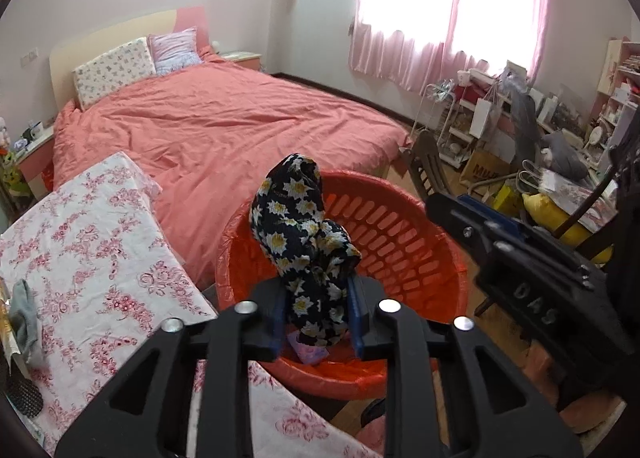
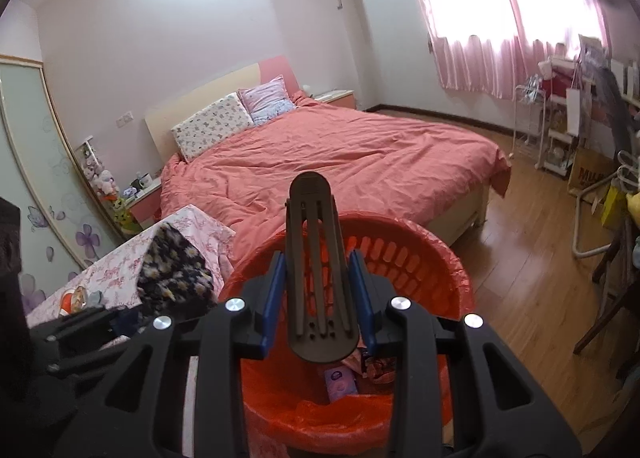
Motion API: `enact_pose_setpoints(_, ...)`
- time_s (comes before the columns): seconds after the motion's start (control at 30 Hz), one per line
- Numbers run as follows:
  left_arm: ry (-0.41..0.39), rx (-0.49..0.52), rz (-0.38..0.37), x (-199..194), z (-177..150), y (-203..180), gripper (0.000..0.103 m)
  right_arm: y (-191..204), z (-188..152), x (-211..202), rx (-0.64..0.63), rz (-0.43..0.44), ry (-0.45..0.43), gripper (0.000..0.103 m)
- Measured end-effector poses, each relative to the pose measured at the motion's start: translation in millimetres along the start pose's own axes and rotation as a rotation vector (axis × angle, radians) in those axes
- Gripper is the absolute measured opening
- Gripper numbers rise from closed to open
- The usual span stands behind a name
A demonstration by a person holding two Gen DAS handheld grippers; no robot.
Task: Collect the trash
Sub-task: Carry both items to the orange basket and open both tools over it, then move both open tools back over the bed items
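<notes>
My left gripper is shut on a black cloth with white and yellow flowers and holds it above an orange basket lined with an orange plastic bag. My right gripper is shut on a dark brown slotted plastic piece that stands up between its blue pads, over the same basket. The flowered cloth also shows in the right wrist view, blurred, at the left. A purple packet and other scraps lie in the basket's bottom. The right gripper's body shows in the left wrist view.
A table with a pink flowered cloth stands left of the basket, with a grey rag on it. A bed with a coral cover lies behind. Cluttered shelves and bags fill the right side. Wooden floor lies to the right.
</notes>
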State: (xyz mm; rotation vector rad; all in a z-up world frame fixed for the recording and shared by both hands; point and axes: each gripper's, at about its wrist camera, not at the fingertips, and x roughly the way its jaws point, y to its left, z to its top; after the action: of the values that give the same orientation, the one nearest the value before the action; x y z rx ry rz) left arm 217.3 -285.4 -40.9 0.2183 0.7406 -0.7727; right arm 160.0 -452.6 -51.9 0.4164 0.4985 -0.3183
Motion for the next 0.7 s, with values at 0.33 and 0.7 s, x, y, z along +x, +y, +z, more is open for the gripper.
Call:
enact_pose_setpoints(0.33,0.063,-0.045,0.122,1,-18,19,0.064,-7,-16,12,0.008,-0.057,0.026,0.058)
enact_pose_setpoints(0.7,0.055,-0.141,0.413,-67,-73,82,0.092,49,-44,-11,-0.116,-0.062,0.018,0.098)
